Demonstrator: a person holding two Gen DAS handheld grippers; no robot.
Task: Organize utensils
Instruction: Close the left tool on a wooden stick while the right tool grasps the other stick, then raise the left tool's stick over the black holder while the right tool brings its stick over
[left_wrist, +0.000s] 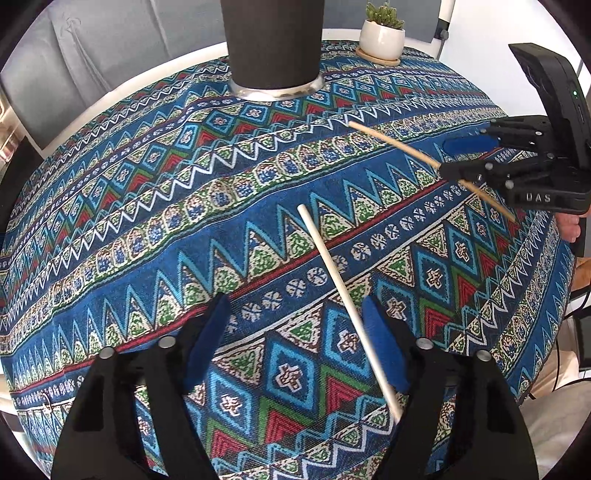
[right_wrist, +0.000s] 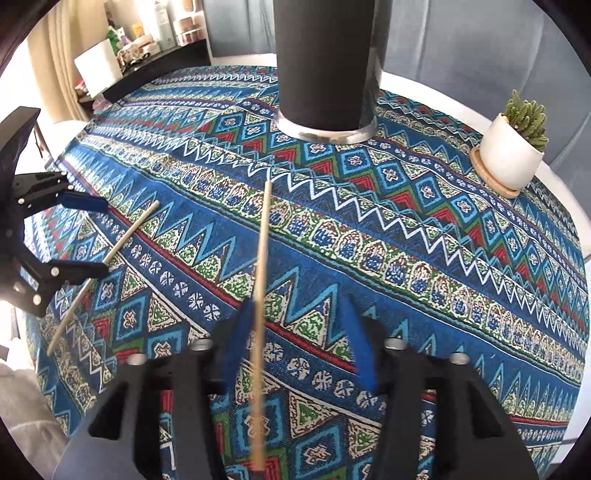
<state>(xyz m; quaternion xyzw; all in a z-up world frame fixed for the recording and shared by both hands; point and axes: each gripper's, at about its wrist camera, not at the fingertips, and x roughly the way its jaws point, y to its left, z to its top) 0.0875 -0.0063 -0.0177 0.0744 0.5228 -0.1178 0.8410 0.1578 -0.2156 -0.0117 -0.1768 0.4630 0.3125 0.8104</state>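
Both grippers, left (left_wrist: 295, 314) and right (right_wrist: 299, 314), gaped wide; 2 chopsticks (left_wrist: 347, 299) (right_wrist: 260, 295) apparently lay loose on the desk (left_wrist: 147, 206).

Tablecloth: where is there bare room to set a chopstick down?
Free: the tablecloth stretch between the black cup and the potted plant, and the near right side below the plant. Crowded: the near left, where both chopsticks lie between open hand-held grippers.

Blue zigzag tablecloth (left_wrist: 207, 206), black holder (left_wrist: 273, 40)
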